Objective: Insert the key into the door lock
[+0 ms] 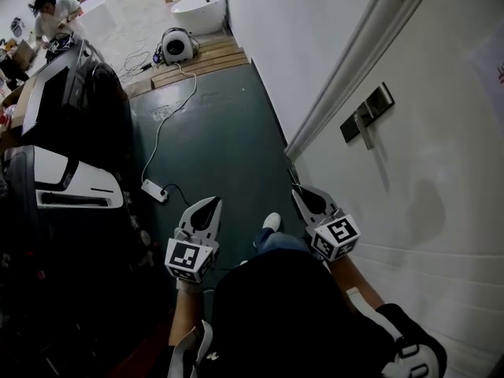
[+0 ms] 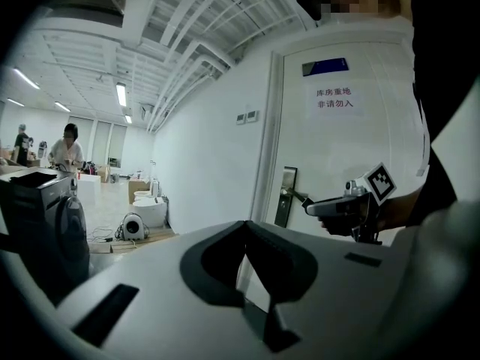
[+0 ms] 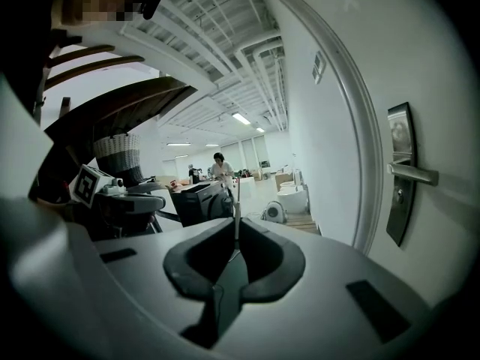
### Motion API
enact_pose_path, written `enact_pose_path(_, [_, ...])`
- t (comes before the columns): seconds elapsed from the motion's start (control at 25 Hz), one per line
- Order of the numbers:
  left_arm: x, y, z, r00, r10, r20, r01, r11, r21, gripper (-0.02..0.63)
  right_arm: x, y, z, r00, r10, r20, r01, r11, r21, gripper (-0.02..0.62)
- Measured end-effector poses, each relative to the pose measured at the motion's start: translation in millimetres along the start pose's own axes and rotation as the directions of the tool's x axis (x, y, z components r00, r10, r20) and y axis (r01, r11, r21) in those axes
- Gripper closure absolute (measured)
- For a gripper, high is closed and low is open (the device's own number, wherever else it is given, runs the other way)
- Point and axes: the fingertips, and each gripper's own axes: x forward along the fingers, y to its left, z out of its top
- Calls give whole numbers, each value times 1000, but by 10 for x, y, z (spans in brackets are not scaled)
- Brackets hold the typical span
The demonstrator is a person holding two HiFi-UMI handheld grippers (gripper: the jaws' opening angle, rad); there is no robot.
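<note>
The door (image 1: 441,203) stands on the right, with a dark lock plate and lever handle (image 1: 366,115). In the right gripper view the lock plate (image 3: 399,172) is off to the right, its keyhole below the lever. My right gripper (image 1: 298,191) is shut on a thin key (image 3: 237,214) that sticks straight out of its tips, short of the door and below the lock. My left gripper (image 1: 213,203) is shut with nothing in it, level with the right one and further from the door. The left gripper view also shows the right gripper (image 2: 330,207) and the lock plate (image 2: 285,196).
The white door frame (image 1: 346,77) runs along the door's edge. On the dark floor lie a white power strip (image 1: 154,190) and its cable. Black machines (image 1: 71,93) stand at the left. A blower (image 1: 175,46), a wooden pallet (image 1: 201,57), a bathtub (image 1: 197,10) and a person (image 1: 51,14) are further back.
</note>
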Motion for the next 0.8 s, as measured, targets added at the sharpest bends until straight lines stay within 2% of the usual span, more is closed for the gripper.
enact_pose_path(0.24, [747, 165, 130, 999, -34, 10, 34, 999, 15, 597, 269, -498, 263, 1000, 2, 12, -3, 1000, 7, 562])
enact_pose_path(0.36, [1096, 130, 160, 996, -85, 6, 85, 996, -1, 597, 352, -679, 328, 1000, 13, 22, -14, 999, 34, 562])
enact_pose_path(0.48, [1428, 107, 179, 990, -138, 5, 138, 990, 27, 597, 411, -833, 415, 999, 6, 43, -8, 999, 53, 563])
enact_pose_path(0.6, [1732, 8, 315, 979, -202, 5, 201, 979, 31, 597, 441, -968, 499, 998, -12, 58, 7, 997, 74, 563])
enact_pose_path(0.8, [2194, -101, 515, 947, -320, -18, 321, 946, 37, 597, 509, -1186, 557, 994, -77, 72, 69, 992, 108, 563])
